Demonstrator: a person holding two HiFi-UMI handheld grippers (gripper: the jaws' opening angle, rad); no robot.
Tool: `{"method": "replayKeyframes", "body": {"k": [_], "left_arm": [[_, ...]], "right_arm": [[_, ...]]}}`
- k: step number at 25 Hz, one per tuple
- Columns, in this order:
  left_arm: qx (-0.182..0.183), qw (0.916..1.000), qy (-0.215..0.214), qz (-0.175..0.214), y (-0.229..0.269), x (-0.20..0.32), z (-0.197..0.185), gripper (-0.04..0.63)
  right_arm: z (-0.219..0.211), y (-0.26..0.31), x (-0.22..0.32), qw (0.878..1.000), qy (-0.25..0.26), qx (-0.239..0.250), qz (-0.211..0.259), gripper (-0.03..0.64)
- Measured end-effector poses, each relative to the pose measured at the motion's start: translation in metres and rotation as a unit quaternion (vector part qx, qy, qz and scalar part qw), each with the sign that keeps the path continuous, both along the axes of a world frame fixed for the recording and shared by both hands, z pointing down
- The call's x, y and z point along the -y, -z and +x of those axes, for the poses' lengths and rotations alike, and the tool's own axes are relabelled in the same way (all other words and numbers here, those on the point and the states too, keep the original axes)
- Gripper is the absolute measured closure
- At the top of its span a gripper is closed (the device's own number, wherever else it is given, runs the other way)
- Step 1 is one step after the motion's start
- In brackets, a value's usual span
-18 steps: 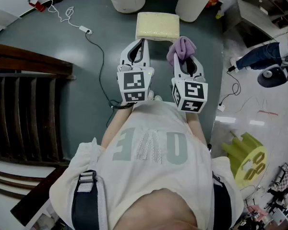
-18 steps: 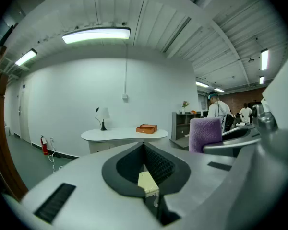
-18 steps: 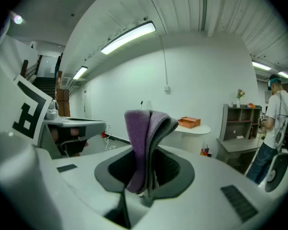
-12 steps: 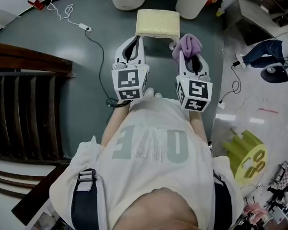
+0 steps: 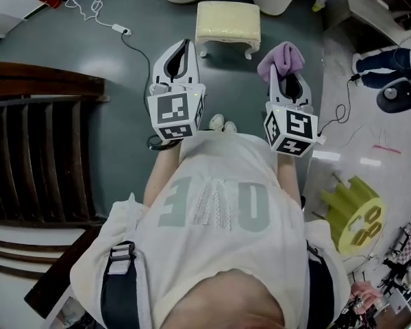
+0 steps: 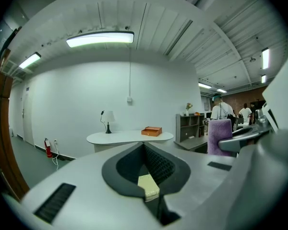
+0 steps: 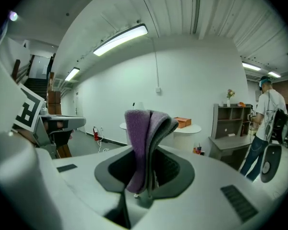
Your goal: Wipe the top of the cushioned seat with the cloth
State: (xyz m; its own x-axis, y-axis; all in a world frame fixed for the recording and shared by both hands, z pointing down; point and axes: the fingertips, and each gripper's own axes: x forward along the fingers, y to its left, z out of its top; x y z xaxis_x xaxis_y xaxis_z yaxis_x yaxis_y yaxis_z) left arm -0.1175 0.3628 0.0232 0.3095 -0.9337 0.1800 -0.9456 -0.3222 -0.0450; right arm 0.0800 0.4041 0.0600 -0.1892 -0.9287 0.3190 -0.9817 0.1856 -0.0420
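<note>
Cushioned seat (image 5: 227,20), pale yellow, standing on the grey floor (image 5: 109,67) ahead of and apart from both tools; right hand-held gripper (image 5: 286,78) pinching a folded purple cloth (image 5: 281,59) clear of the seat; left hand-held gripper (image 5: 185,43) pressed together, holding nothing.

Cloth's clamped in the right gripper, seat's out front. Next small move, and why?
Probably bring the right gripper forward, down and slightly left toward the cushioned seat. Its jaws are shut on the purple cloth, which is held in the air to the right of the seat and touches nothing. The seat top is bare. The left gripper is shut and empty.
</note>
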Motion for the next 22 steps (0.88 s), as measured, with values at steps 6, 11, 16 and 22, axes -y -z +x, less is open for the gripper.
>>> {"method": "replayKeyframes", "body": {"k": [6, 11, 16, 22], "left_arm": [[-0.001, 1.0000, 0.001, -0.002, -0.004, 0.000, -0.022, 0.589], [-0.012, 0.9998, 0.001, -0.016, -0.018, 0.004, -0.044, 0.589], [-0.030, 0.9985, 0.017, -0.041, -0.043, 0.015, -0.063, 0.589], [-0.027, 0.9992, 0.013, -0.027, -0.035, 0.044, -0.052, 0.589]], "right_arm": [[-0.008, -0.006, -0.001, 1.000, -0.006, 0.006, -0.007, 0.525], [-0.021, -0.020, -0.006, 0.999, -0.015, -0.007, -0.028, 0.525], [-0.031, -0.028, -0.003, 0.999, -0.015, 0.007, -0.033, 0.525], [-0.022, -0.024, 0.023, 1.000, -0.020, 0.016, -0.018, 0.525]]}}
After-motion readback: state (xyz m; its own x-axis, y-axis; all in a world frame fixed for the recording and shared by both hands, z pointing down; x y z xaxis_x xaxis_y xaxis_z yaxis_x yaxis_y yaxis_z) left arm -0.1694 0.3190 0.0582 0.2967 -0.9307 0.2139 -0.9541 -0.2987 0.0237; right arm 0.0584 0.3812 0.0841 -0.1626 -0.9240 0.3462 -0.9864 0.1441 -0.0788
